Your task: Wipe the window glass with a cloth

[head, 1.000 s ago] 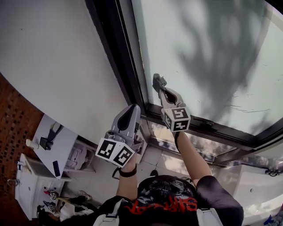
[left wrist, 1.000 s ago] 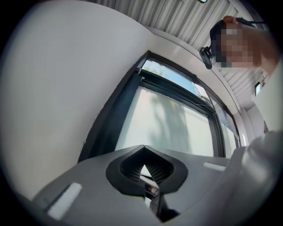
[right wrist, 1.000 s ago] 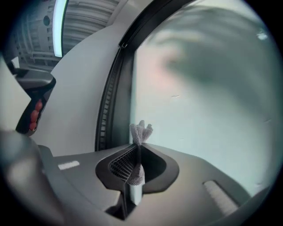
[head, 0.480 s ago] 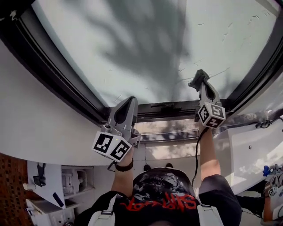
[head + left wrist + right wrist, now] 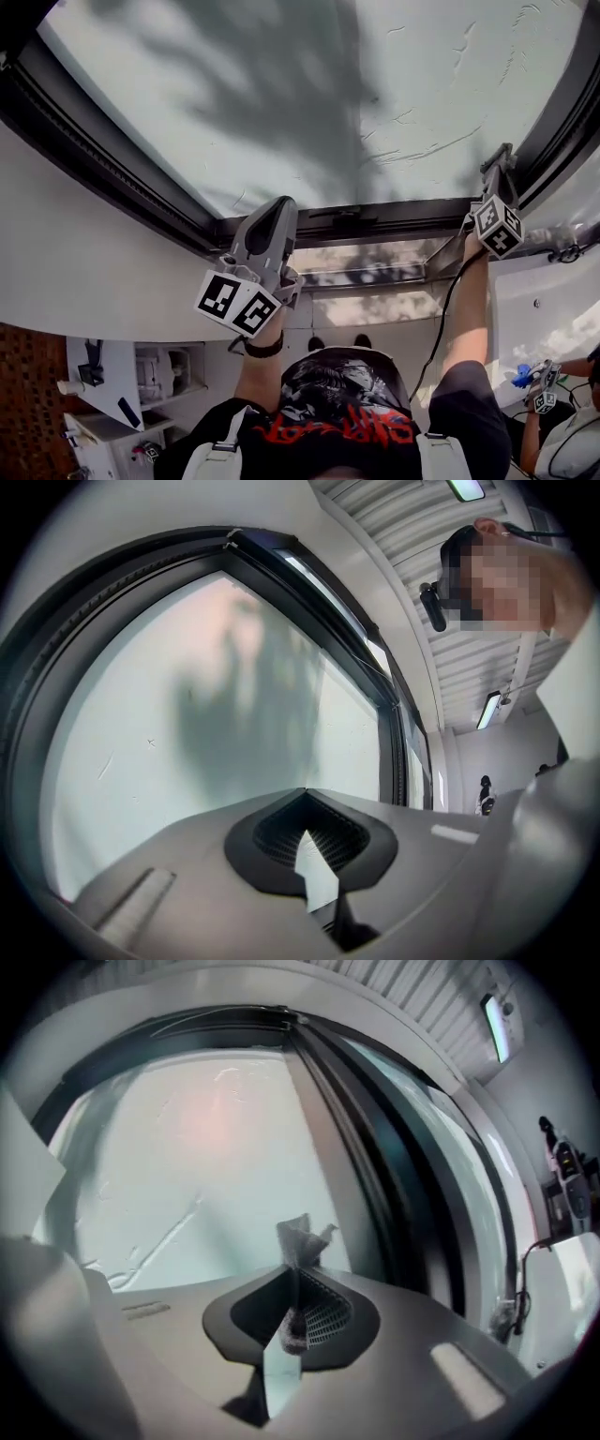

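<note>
The window glass (image 5: pixel 309 94) fills the top of the head view, streaked and shadowed by a tree. My right gripper (image 5: pixel 502 157) is raised at the glass's lower right corner, close to the dark frame. It is shut on a small grey cloth (image 5: pixel 300 1239), whose crumpled end pokes out past the jaw tips toward the glass (image 5: pixel 197 1138). My left gripper (image 5: pixel 277 206) is held lower, over the bottom frame rail, its tip aimed at the glass (image 5: pixel 187 742). Its jaws are shut with nothing between them.
A dark window frame (image 5: pixel 356 223) borders the glass below and on both sides. A white wall (image 5: pixel 84 253) lies left of it. A cable (image 5: pixel 441 319) hangs from my right gripper. Another person with grippers (image 5: pixel 539 394) is at the lower right. A white cabinet (image 5: pixel 103 375) stands lower left.
My right gripper has swept right across the glass with the cloth, from near the middle to the right frame. The view turned to face the window. My left gripper stayed by the bottom rail.
</note>
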{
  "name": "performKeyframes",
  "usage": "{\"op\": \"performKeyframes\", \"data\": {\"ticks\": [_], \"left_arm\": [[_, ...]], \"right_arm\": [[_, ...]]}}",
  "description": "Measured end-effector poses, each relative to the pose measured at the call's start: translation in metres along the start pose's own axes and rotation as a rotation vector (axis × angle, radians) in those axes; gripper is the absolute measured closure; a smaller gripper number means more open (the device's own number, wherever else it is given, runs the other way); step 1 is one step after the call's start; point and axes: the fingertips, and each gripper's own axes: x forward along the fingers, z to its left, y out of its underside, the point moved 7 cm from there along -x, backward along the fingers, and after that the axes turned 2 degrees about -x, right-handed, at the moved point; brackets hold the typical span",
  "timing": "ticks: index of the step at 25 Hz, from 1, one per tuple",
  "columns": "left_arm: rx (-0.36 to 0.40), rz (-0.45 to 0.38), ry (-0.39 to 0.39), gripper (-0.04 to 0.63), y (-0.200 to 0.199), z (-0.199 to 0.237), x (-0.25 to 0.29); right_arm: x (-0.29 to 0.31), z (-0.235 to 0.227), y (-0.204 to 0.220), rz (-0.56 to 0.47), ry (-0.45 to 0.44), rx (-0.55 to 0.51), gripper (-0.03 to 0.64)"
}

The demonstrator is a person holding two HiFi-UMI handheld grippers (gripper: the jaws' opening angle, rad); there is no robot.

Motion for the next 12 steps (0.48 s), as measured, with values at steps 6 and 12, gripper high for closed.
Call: {"op": "performKeyframes", "data": {"ticks": [6, 12], "left_arm": [[0.014, -0.024, -0.102, 0.601, -0.006, 0.019, -0.032], [0.073, -0.113, -0.274, 0.601, -0.04, 0.049, -0.103]], "right_arm": [[-0.052, 0.2, 0.038, -0.089, -0.484, -0.042, 0.588], [-0.119, 0.441, 0.084, 0.001, -1.047, -0.087, 0.588]]}}
